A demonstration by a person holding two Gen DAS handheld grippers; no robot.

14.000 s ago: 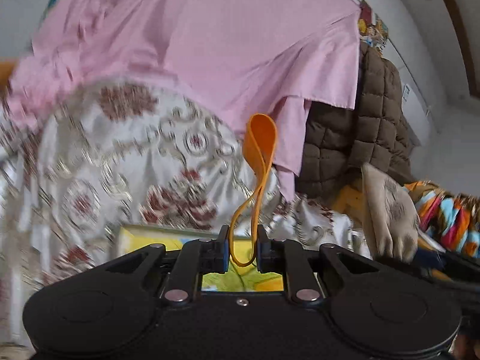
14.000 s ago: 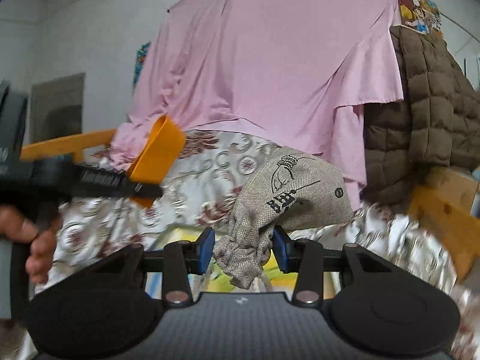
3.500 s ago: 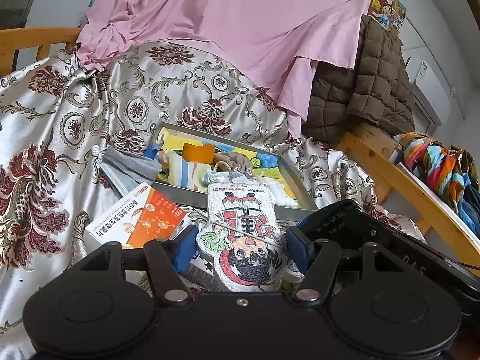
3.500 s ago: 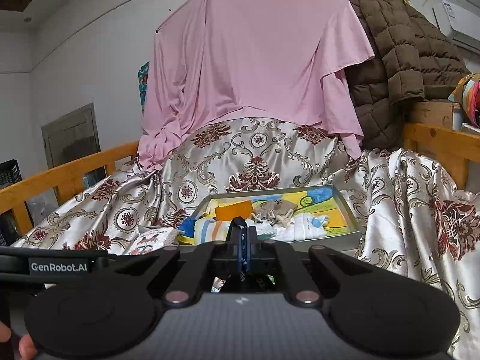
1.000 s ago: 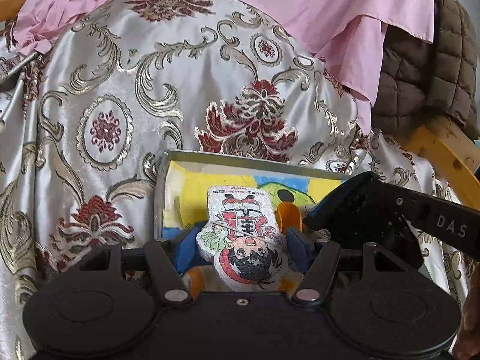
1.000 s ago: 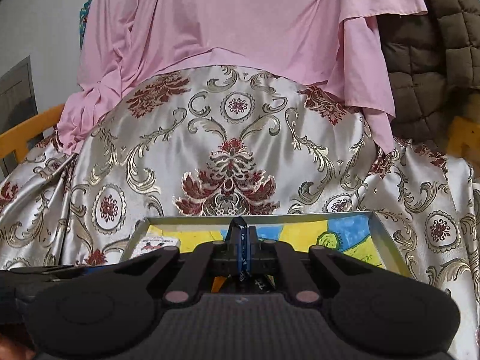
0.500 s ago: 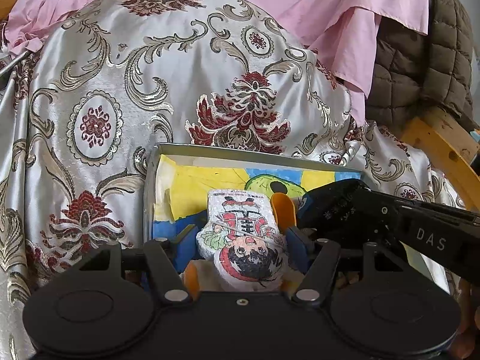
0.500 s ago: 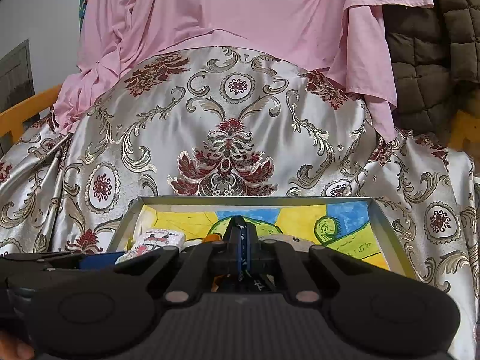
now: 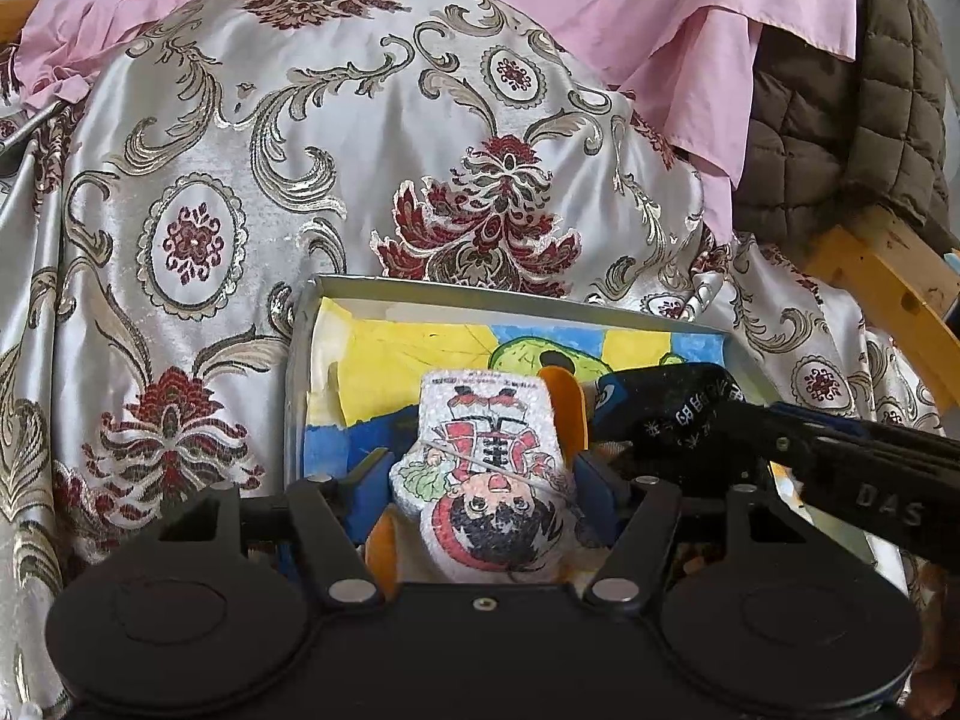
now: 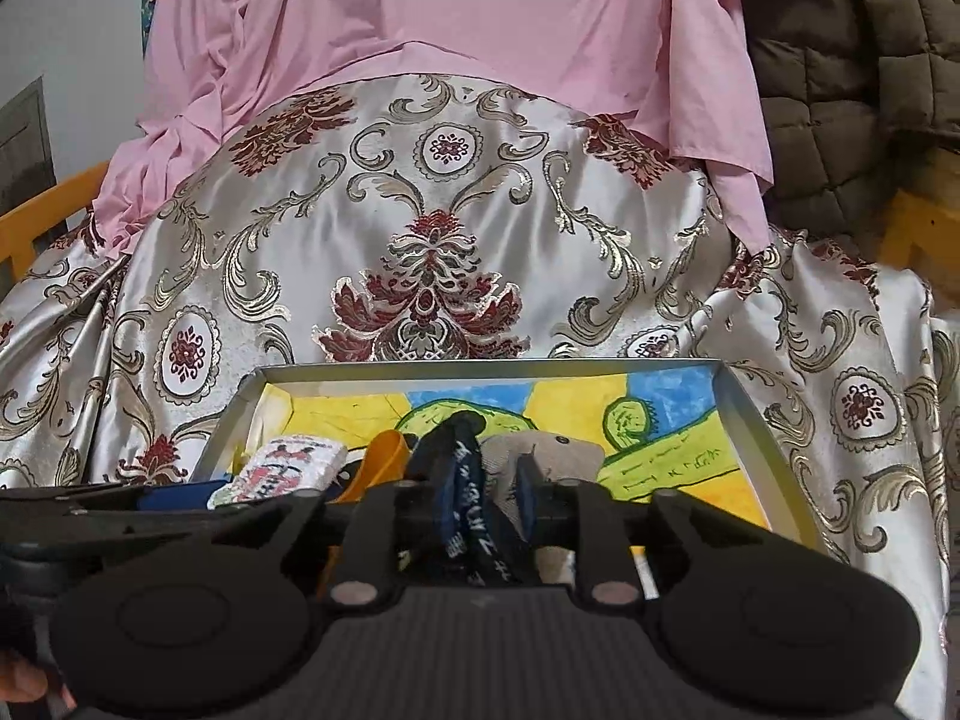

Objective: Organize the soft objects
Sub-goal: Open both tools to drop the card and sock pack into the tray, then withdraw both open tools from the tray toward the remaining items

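A shallow metal tray (image 9: pixel 480 291) lined with a bright yellow, blue and green drawing rests on the brocade cloth. My left gripper (image 9: pixel 480 480) is shut on a white soft pad (image 9: pixel 486 420) printed with a cartoon figure, held over the tray's near left part. My right gripper (image 10: pixel 477 492) hovers over the tray's middle, its jaws opening. A dark blue strap (image 10: pixel 465 456) with white lettering lies loose between them. An orange band (image 10: pixel 384 450) and a grey burlap pouch (image 10: pixel 558 450) lie in the tray just ahead.
Silver and red brocade cloth (image 9: pixel 240 180) rises steeply behind the tray (image 10: pixel 480 367). A pink sheet (image 10: pixel 450 12) hangs over it. A brown quilted jacket (image 9: pixel 840 120) and a wooden rail (image 9: pixel 888 276) stand at the right. A hand (image 10: pixel 24 690) shows at the lower left.
The right jaws were shut tight and have now parted, showing the dark strap between them. The left gripper keeps the same hold on the cartoon pad.
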